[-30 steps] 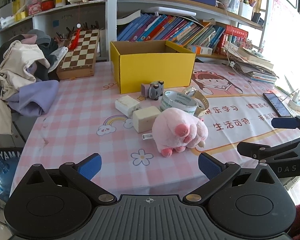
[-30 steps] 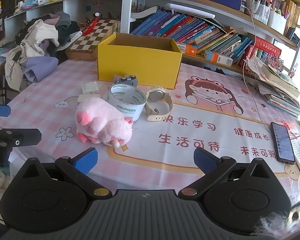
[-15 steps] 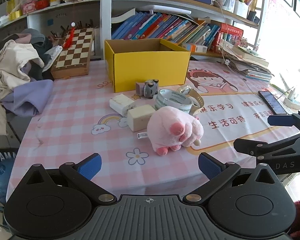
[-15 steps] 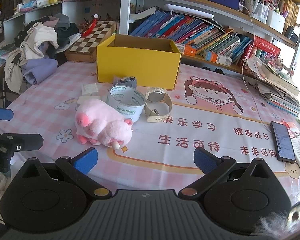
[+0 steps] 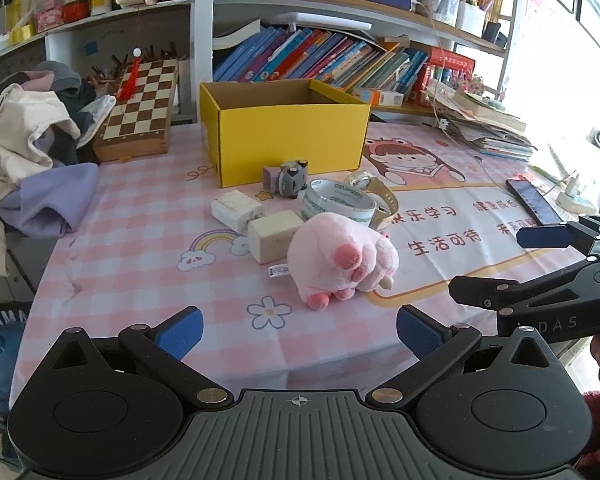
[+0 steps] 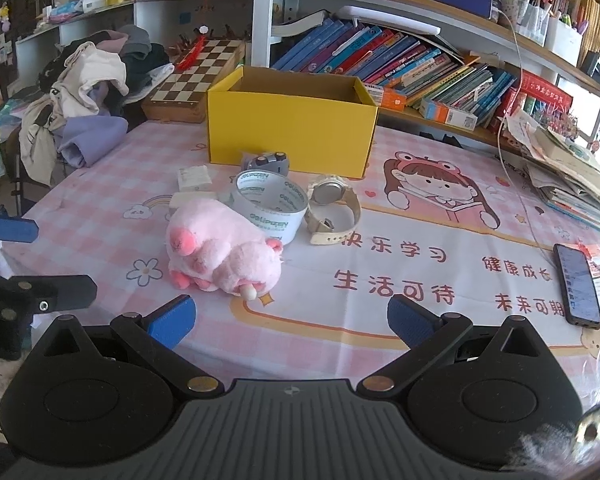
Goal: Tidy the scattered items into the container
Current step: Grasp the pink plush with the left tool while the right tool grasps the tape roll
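An open yellow box (image 5: 288,136) (image 6: 292,128) stands at the back of the table. In front of it lie a pink plush toy (image 5: 340,256) (image 6: 220,252), a tape roll (image 5: 336,204) (image 6: 268,204), a watch (image 5: 380,196) (image 6: 332,208), a grey toy car (image 5: 288,176) (image 6: 268,162), a white packet (image 5: 236,208) (image 6: 194,178) and a beige block (image 5: 274,236). My left gripper (image 5: 298,330) is open and empty at the table's near edge. My right gripper (image 6: 288,320) is open and empty, also short of the plush.
A chessboard (image 5: 140,108) and a heap of clothes (image 5: 32,152) lie at the back left. A phone (image 6: 578,284) lies at the right edge. Books (image 6: 564,176) are stacked at the back right. Shelves stand behind the table.
Both grippers have drawn back a little and risen slightly. The items on the table have not moved.
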Demonstrator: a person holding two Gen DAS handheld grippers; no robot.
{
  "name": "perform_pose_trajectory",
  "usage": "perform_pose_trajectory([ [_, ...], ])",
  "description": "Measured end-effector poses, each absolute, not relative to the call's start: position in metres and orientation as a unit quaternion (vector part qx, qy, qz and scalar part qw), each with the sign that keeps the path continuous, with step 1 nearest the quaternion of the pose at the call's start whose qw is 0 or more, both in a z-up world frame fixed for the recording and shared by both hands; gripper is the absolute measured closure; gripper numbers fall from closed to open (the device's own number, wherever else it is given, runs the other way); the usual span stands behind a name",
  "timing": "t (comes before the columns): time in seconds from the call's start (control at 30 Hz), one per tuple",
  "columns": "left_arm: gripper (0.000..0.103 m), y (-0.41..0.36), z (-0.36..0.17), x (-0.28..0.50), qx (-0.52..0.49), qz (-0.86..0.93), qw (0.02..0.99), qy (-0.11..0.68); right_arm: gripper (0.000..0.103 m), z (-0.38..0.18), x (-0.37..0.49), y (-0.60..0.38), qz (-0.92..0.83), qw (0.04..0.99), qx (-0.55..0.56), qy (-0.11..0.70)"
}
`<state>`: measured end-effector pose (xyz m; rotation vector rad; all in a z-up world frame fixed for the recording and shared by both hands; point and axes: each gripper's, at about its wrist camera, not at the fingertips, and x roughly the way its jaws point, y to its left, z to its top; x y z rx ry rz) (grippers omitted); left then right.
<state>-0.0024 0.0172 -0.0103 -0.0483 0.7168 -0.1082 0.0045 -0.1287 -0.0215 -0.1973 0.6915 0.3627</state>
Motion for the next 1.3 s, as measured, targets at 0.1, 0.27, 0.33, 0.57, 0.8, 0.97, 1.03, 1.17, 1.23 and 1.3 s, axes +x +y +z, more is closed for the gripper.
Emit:
perform_pose_trajectory([
  [0.1,0.0,0.018,-0.011,-0.001,-0.029,-0.055,0.934,0.351,0.001,-0.02,0.005,-0.128,0.179,0.919,-0.096,0.337],
  [0.27,0.0,0.02,-0.011,0.005,-0.031,-0.049,0.935,0.35,0.002,-0.019,0.012,-0.126,0.183,0.919,-0.1,0.335],
  [0.33,0.0,0.021,-0.012,0.008,-0.033,-0.047,0.934,0.352,0.002,-0.019,0.016,-0.124,0.187,0.918,-0.103,0.334],
  [0.57,0.0,0.02,-0.013,0.025,-0.033,-0.041,0.932,0.358,0.002,-0.021,0.037,-0.122,0.196,0.914,-0.111,0.338],
  [0.8,0.0,0.012,-0.018,0.043,-0.024,-0.049,0.926,0.374,0.002,-0.022,0.058,-0.126,0.205,0.91,-0.111,0.343],
  [0.97,0.0,0.006,-0.021,0.055,-0.02,-0.053,0.923,0.381,0.002,-0.021,0.074,-0.129,0.209,0.908,-0.111,0.345],
  [1.03,0.0,0.004,-0.022,0.06,-0.021,-0.053,0.922,0.383,0.002,-0.021,0.08,-0.129,0.212,0.907,-0.113,0.345],
  [1.17,0.0,0.001,-0.023,0.069,-0.026,-0.052,0.921,0.384,0.003,-0.02,0.093,-0.129,0.219,0.905,-0.121,0.343],
  [1.23,0.0,-0.001,-0.024,0.074,-0.028,-0.05,0.921,0.385,0.003,-0.019,0.099,-0.13,0.222,0.904,-0.125,0.342],
  [1.3,0.0,-0.002,-0.025,0.079,-0.032,-0.047,0.921,0.384,0.003,-0.018,0.108,-0.13,0.226,0.903,-0.129,0.341],
])
